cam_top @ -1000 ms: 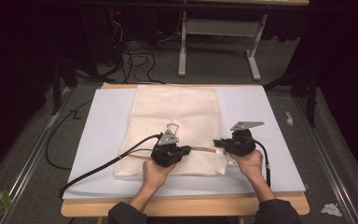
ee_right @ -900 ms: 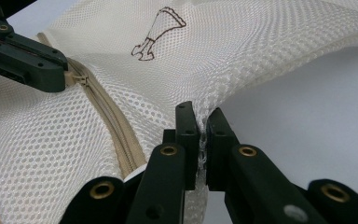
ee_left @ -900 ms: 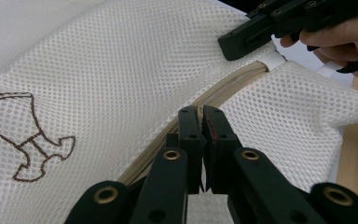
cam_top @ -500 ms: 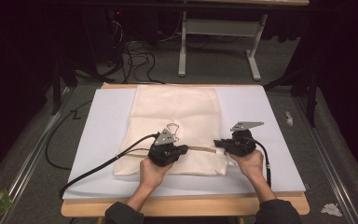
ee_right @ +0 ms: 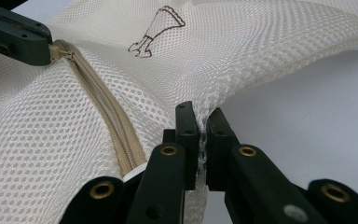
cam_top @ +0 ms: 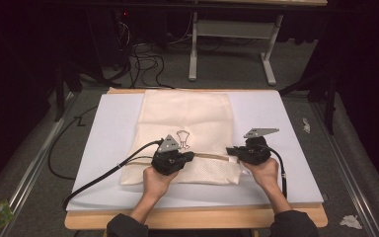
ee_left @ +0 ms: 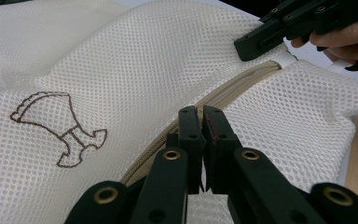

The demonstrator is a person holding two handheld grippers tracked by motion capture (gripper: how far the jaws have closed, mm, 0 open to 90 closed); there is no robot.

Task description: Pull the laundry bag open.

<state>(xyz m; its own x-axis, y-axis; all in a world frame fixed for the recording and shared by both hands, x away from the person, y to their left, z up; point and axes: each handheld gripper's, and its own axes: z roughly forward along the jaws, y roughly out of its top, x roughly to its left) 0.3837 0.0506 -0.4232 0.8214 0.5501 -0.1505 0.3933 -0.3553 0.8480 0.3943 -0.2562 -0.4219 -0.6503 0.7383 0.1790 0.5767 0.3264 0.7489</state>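
High view: on the white-topped counter (cam_top: 296, 148) lies a cream mesh laundry bag (cam_top: 187, 123) with a beige zipper (cam_top: 212, 156) across its near part. The left tool (cam_top: 185, 158) is pinched shut on the zipper pull (ee_right: 56, 50), the right tool (cam_top: 233, 151) clamped on the mesh at the bag's edge (ee_right: 201, 126). Between them the zipper looks closed, so the opening pull seems barely begun; nearly all remains.
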